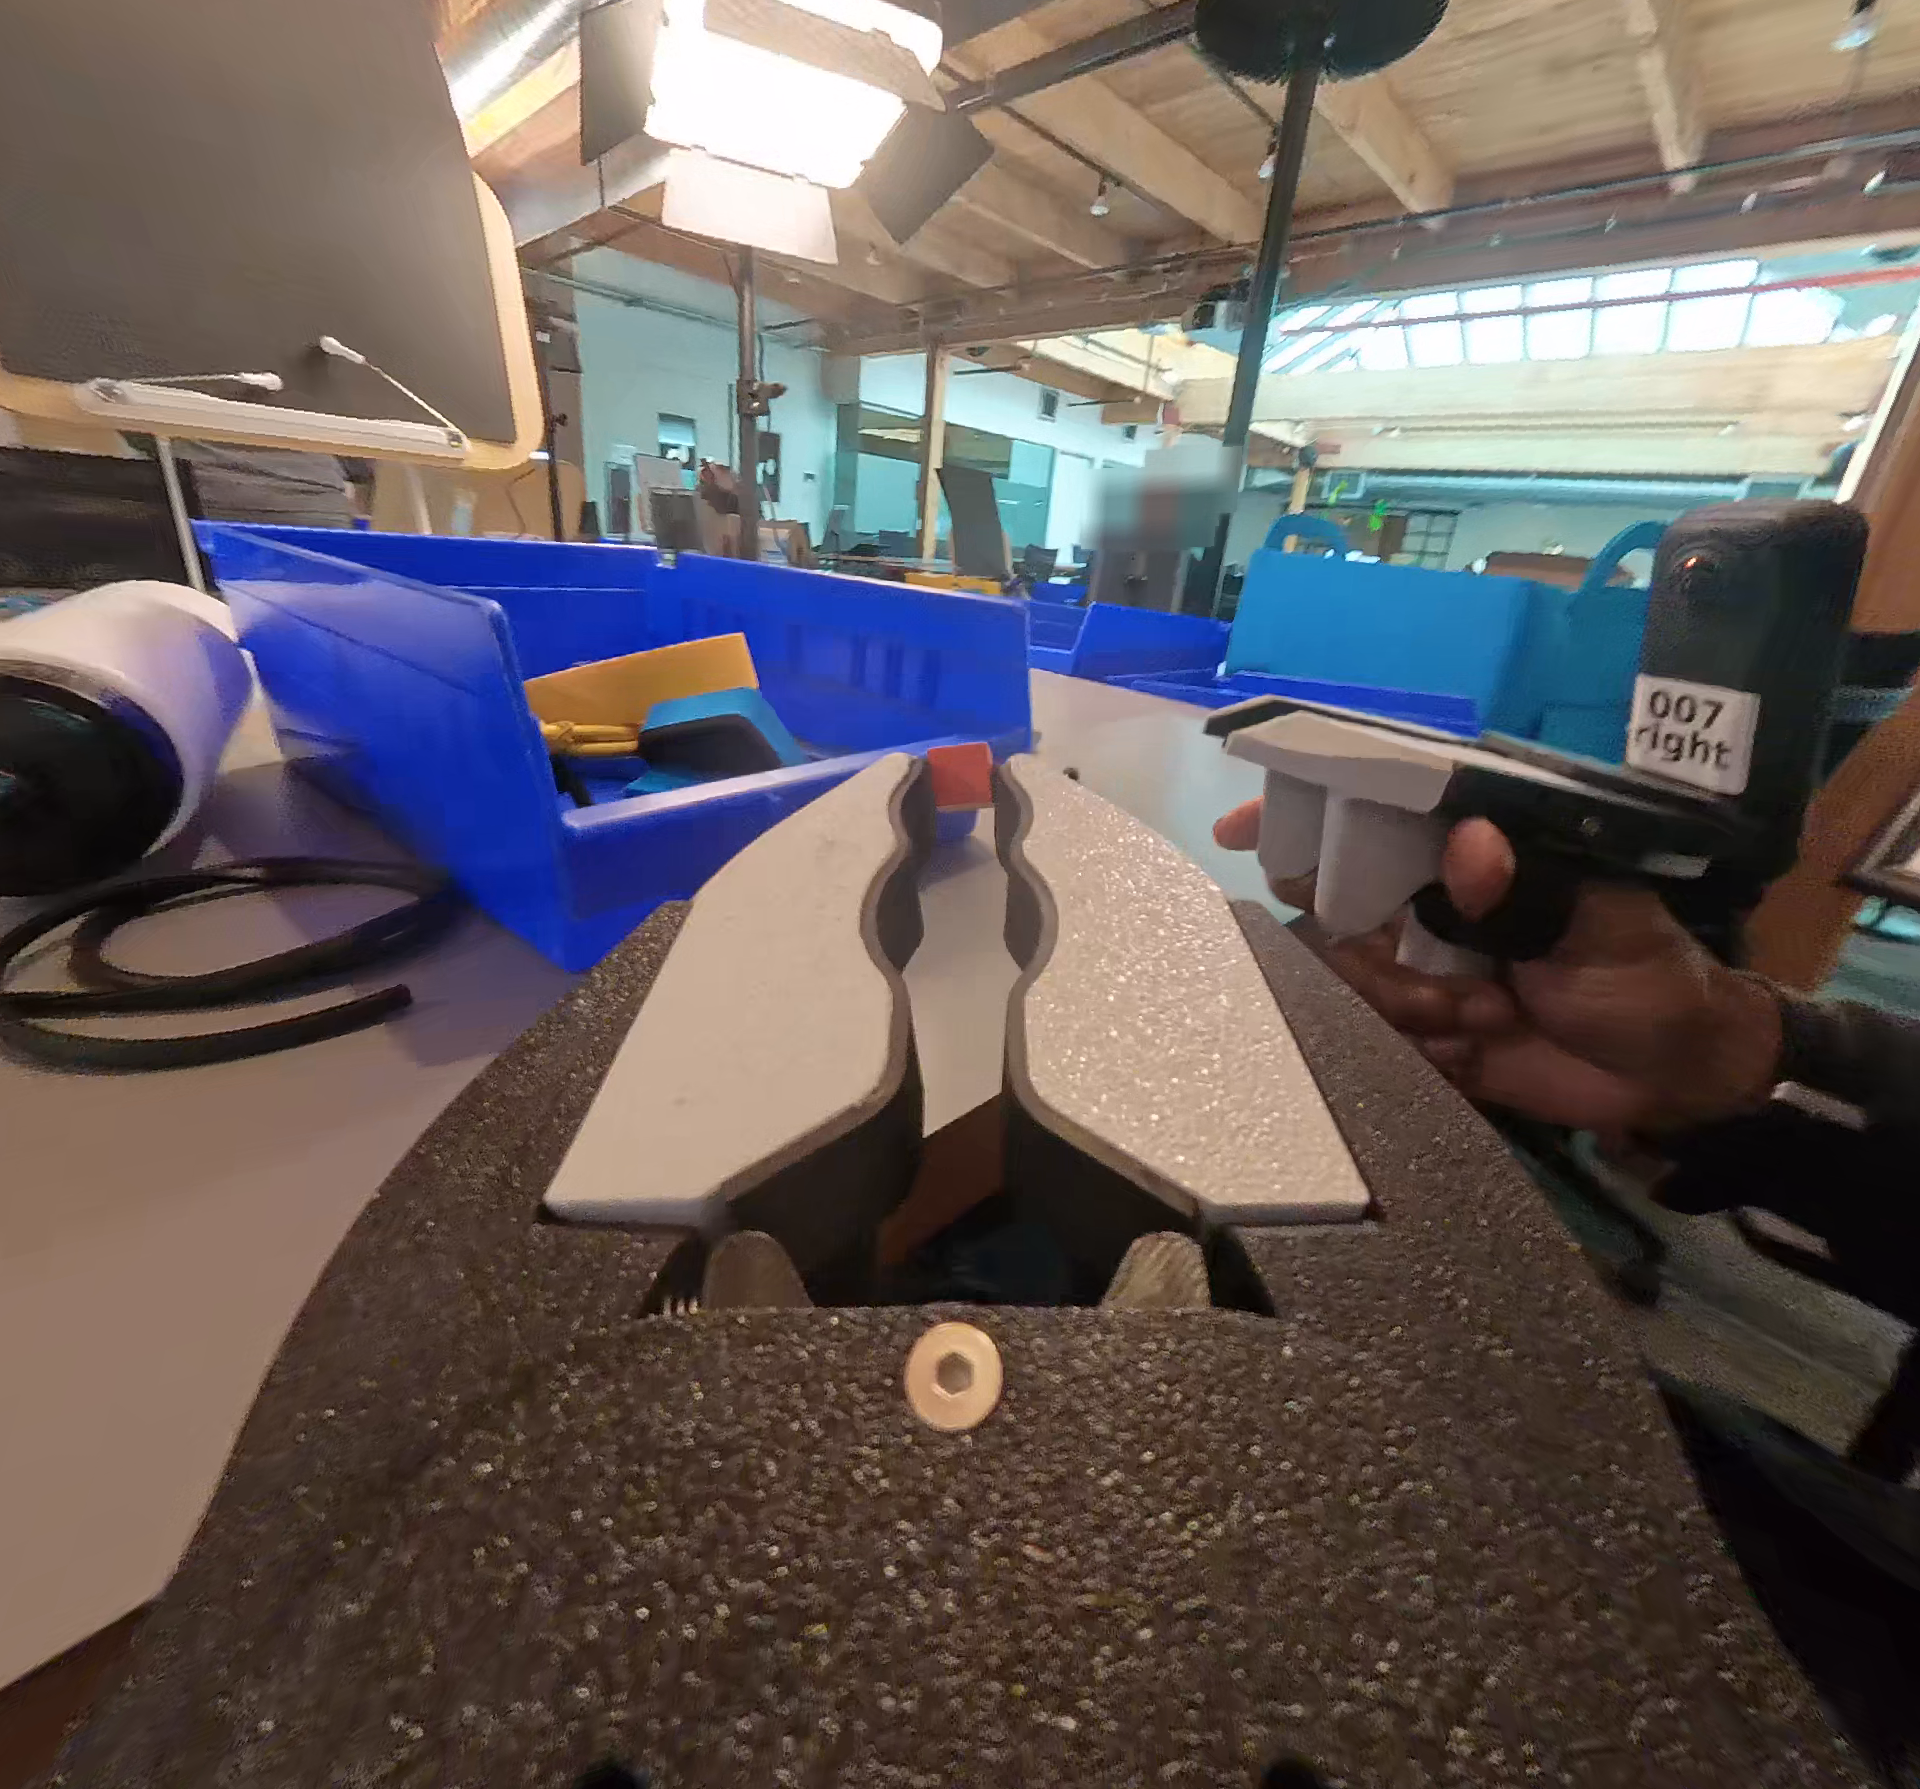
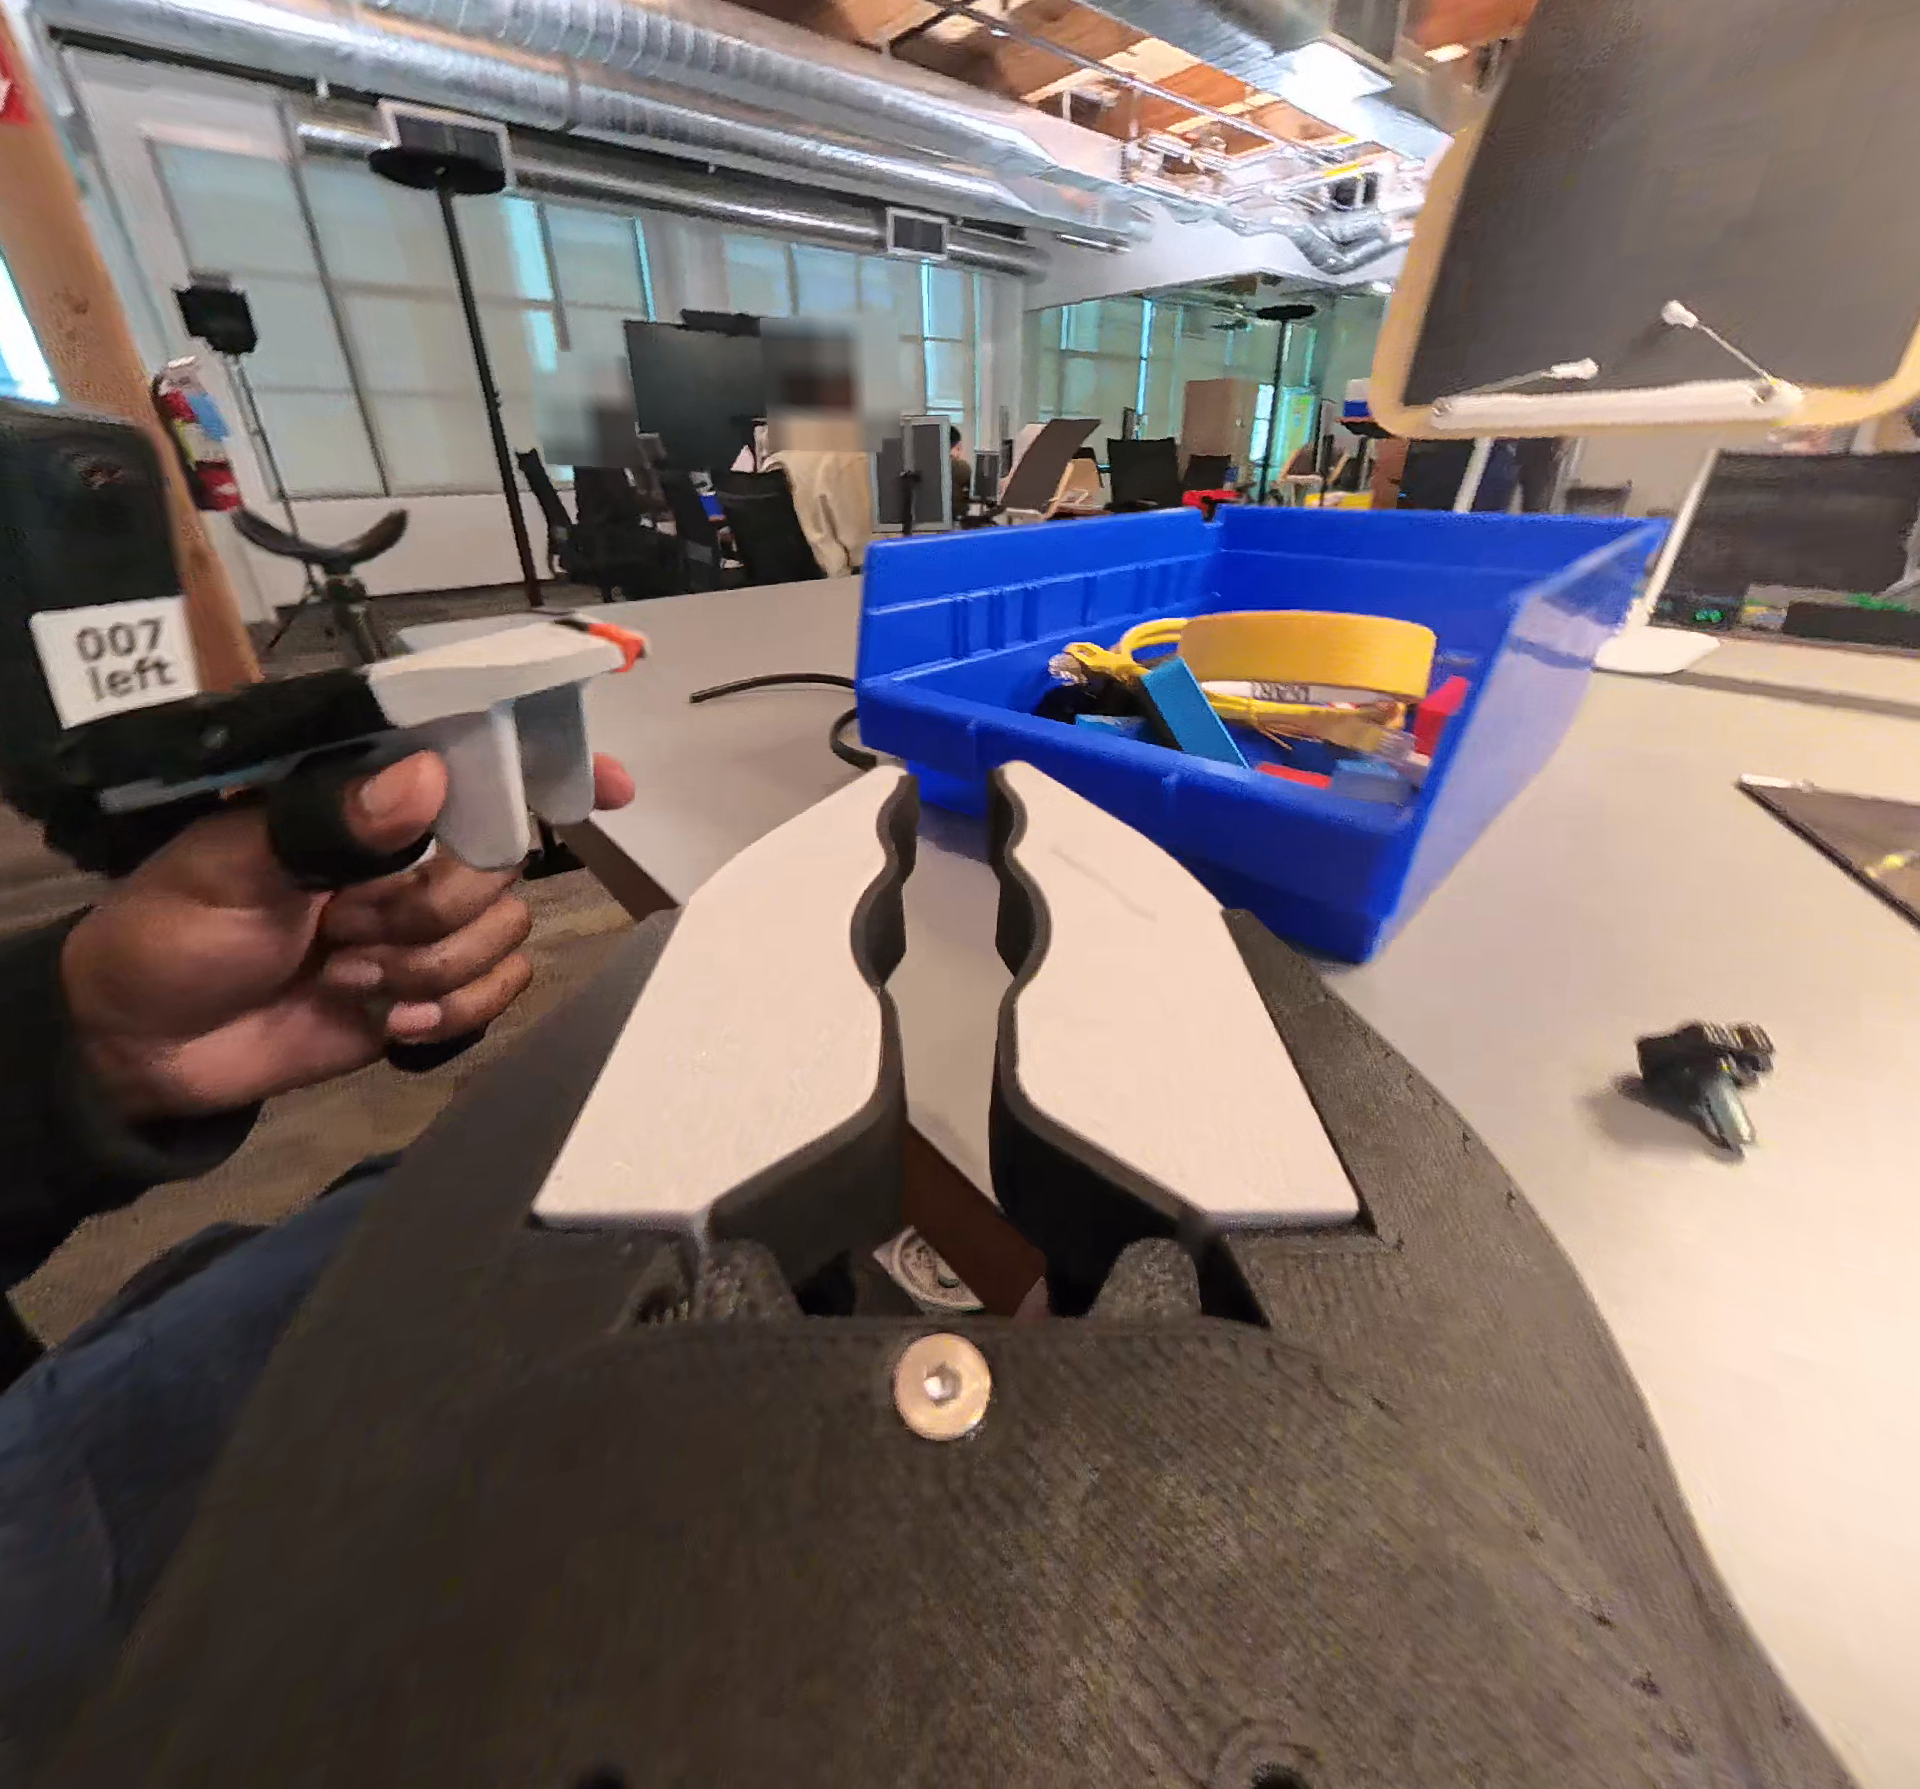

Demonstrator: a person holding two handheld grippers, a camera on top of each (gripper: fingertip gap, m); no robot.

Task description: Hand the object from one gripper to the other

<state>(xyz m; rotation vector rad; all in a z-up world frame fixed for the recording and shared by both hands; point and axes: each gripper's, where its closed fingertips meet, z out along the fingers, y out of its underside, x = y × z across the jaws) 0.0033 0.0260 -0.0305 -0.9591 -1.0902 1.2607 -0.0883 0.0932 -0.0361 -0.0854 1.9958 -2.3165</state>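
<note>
Two grey-fingered grippers are in play. Left gripper is pinched narrowly on a small red-orange block at its fingertips, above the grey table. Right gripper stands slightly parted with nothing between its jaws. Each handle sits in one curled hand, fingers level. One blue plastic bin of bits lies beyond.

Bin on worktop, holding tape roll; cable left of bin; small part right, nearer.
</note>
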